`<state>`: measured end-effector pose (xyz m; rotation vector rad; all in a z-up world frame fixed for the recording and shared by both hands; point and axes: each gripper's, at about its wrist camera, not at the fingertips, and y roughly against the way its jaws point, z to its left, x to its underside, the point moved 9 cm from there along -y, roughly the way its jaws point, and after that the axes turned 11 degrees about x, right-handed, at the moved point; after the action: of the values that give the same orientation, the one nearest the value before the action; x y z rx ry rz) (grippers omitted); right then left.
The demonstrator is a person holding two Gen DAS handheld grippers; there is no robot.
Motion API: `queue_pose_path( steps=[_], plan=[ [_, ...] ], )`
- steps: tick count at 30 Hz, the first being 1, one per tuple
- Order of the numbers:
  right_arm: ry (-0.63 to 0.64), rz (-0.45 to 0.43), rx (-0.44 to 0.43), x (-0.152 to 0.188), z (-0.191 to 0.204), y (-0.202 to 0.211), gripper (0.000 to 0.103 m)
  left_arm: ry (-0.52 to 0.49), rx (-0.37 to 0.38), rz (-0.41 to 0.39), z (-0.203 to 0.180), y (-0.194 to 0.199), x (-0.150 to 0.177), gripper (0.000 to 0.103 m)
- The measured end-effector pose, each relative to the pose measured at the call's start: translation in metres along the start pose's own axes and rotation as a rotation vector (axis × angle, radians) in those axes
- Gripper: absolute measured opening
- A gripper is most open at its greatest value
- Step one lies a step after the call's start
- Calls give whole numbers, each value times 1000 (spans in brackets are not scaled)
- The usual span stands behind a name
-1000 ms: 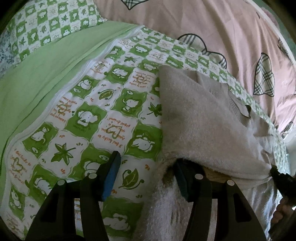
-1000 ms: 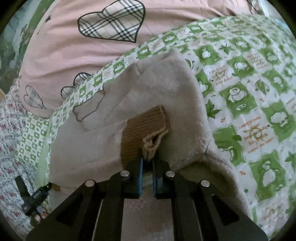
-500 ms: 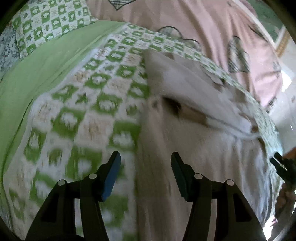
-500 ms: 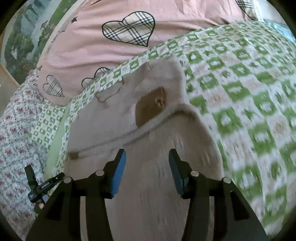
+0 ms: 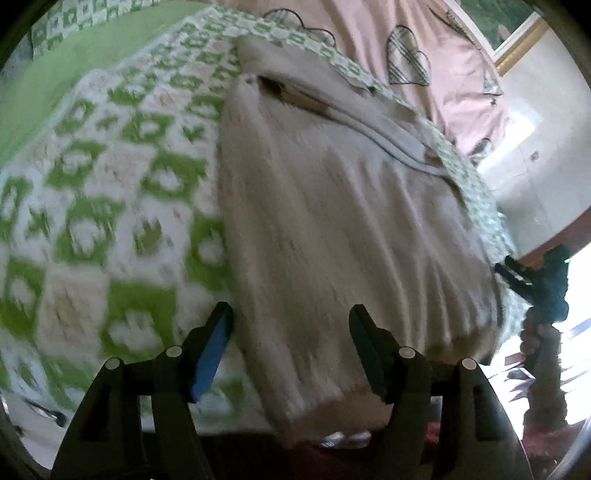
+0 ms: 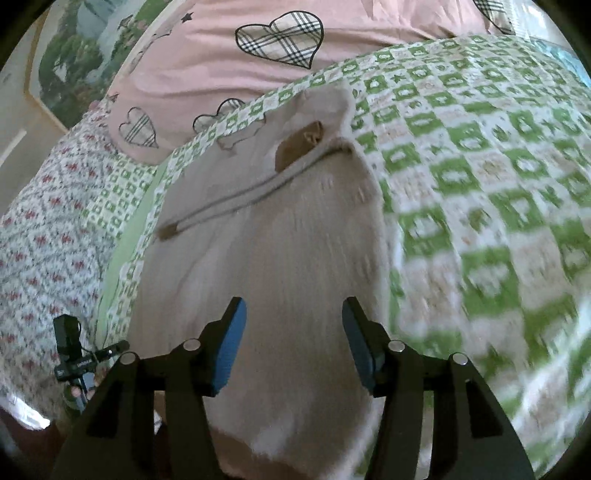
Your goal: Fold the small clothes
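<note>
- Two grippers hang over a beige fleece garment (image 6: 280, 251) that lies on a green-and-white checked quilt (image 6: 480, 155).
- Left gripper (image 5: 291, 332): jaws apart and opening, blue pads bare, nothing pinched between them; the garment's near left edge lies beneath the gap, and whether a pad brushes the cloth cannot be told.
- Right gripper (image 6: 293, 325): jaws apart and opening, empty, above the garment's near part.
- In the right wrist view the garment runs from 6 o'clock up toward 12, fluffy side up near the jaws, with a folded-over flap edged by a seam; a brown ribbed cuff (image 6: 299, 146) shows near the far end.
- Toward 12 o'clock a pink cover with plaid hearts (image 6: 280, 35) lies beyond the quilt.
- At 8 o'clock, the left gripper appears beside a floral sheet (image 6: 40, 240).
</note>
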<state>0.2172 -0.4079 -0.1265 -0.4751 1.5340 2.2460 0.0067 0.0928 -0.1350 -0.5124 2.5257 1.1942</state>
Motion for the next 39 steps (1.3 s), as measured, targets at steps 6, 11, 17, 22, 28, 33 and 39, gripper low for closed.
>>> queue_pose_path(
  steps=[6, 11, 17, 22, 28, 33, 39],
  plan=[
    [-9, 50, -39, 37, -17, 20, 56, 28, 115, 28, -14, -1, 32, 64],
    [36, 138, -93, 77, -15, 23, 55, 36, 188, 50, -18, -4, 38, 64],
    [99, 173, -187, 97, 4, 21, 55, 3, 261, 140, -31, -17, 45, 41],
    [87, 170, -203, 98, 8, 10, 30, -2, 277, 197, -30, -31, 56, 23],
    [74, 149, -199, 94, 1, 17, 10, 8, 267, 167, -20, -23, 56, 8],
    [36, 69, -278, 75, 16, 35, 9, -40, 280, 100, -36, -5, 45, 6],
    [-5, -38, -371, 32, 35, 50, 9, -86, 318, -68, -63, 34, -6, 6]
  ],
)
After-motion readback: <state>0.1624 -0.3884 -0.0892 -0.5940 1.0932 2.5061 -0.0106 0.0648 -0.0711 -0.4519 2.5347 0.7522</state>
